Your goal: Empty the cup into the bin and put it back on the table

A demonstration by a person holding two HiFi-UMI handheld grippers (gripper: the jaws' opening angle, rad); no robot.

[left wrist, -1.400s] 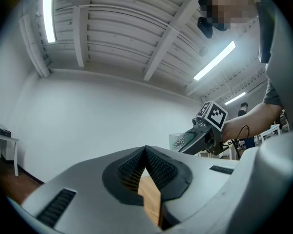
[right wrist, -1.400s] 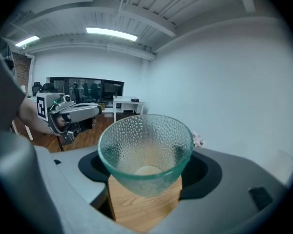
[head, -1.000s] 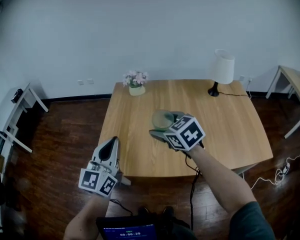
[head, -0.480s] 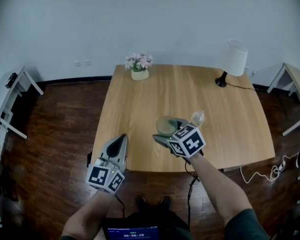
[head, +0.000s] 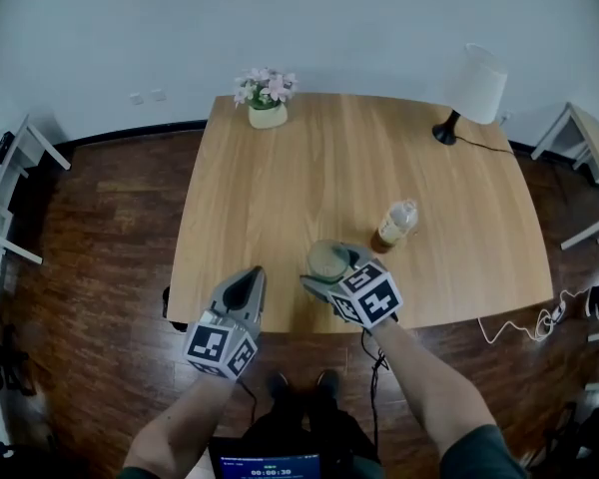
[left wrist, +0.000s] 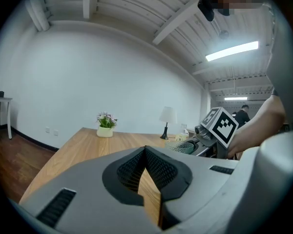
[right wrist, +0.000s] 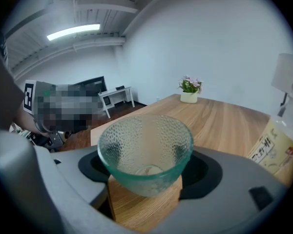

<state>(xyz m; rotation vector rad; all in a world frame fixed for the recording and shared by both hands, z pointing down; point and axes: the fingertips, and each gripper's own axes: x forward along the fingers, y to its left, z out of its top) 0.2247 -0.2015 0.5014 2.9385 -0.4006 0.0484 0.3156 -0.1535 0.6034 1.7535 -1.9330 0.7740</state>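
Note:
A clear, green-tinted dimpled glass cup [head: 325, 258] sits upright and looks empty between the jaws of my right gripper [head: 329, 265], which is shut on it just above the near edge of the wooden table [head: 319, 168]. In the right gripper view the cup [right wrist: 145, 152] fills the middle, with a pad pressed on each side and table wood beneath. My left gripper [head: 254, 275] hovers at the table's near edge, left of the cup, with its jaws shut on nothing. From the left gripper view [left wrist: 145, 152] the cup [left wrist: 180, 146] shows to the right. No bin is in view.
A bottle of amber drink [head: 394, 226] lies on the table just right of the cup. A white lamp [head: 474, 78] and a flower pot [head: 265, 93] stand at the far edge. White side tables [head: 10, 198] flank the room; dark wood floor surrounds.
Both grippers have come down and back toward the table's near edge, the right one carrying the cup. The bottle has come into view beside it.

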